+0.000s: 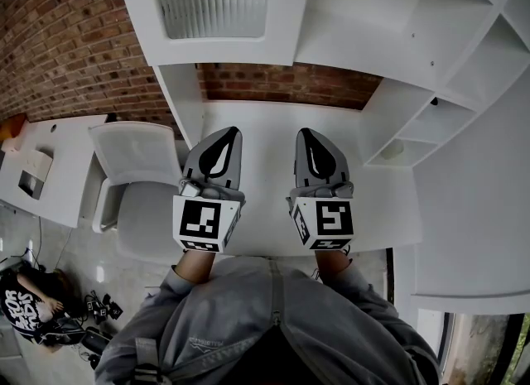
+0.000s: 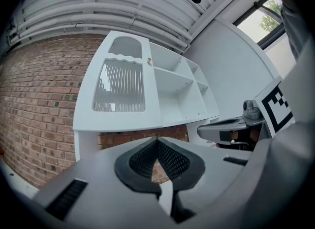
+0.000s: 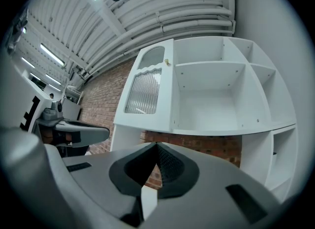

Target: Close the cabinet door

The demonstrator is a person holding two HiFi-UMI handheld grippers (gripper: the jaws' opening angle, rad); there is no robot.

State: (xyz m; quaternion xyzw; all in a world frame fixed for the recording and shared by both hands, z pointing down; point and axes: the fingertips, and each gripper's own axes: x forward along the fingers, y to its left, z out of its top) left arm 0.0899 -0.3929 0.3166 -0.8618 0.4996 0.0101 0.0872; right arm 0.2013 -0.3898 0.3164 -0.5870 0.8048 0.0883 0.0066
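Red brick wall (image 1: 50, 36) behind everything. White shelf cabinet (image 1: 364, 11) sits over a white desk (image 1: 265, 127). On the right it has open box compartments with smooth painted walls; contents not readable. Cabinet door (image 1: 211, 2) is at the cabinet's left end: white frame, ribbed glass pane, arched pane above, small knob (image 2: 149, 61) by its top right corner. Long axis vertical, face toward the person, roughly flush with the cabinet front. Can't tell if it's fully shut. Left gripper (image 1: 233, 132) and right gripper (image 1: 303, 132) are side by side over the desk's front edge. Both have jaws pressed together, nothing between.
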